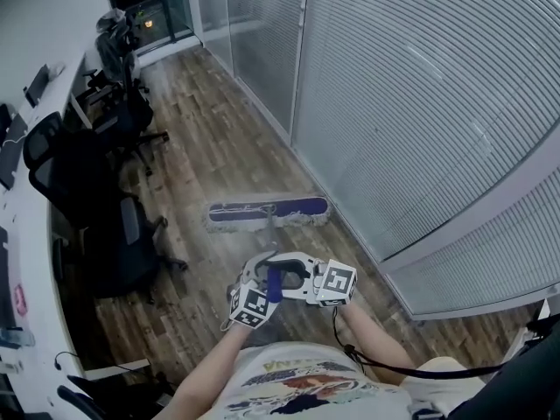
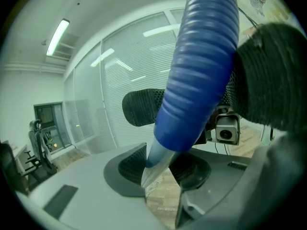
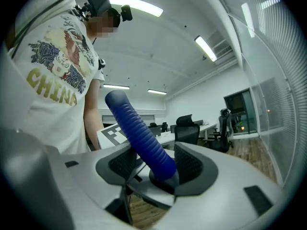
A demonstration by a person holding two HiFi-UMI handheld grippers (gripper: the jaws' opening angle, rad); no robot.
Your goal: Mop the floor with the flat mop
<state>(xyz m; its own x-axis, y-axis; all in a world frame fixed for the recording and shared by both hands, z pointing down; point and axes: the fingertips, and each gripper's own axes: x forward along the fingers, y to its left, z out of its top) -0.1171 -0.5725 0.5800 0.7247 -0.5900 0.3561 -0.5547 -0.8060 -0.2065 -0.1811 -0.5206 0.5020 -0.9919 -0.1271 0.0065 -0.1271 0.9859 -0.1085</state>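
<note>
Mop: the flat mop head lies flat on the wood floor, one end just beside the foot of the glass wall.
Left claw: the left claw pinches the mop pole just below the blue ribbed handle.
Right claw: the right claw is clamped on that handle, higher up.
In the way: black office chairs stand across the floor strip from the glass wall. The white tabletop is behind them, farthest from the glass wall.
Writing: "CHINA" in gold on the person's white T-shirt.
Only in the head view: the mop head and the foot of the glass wall.
Only in the right claw's view: the T-shirt print.
Only in the left claw's view: the other claw's camera, seen head-on.
</note>
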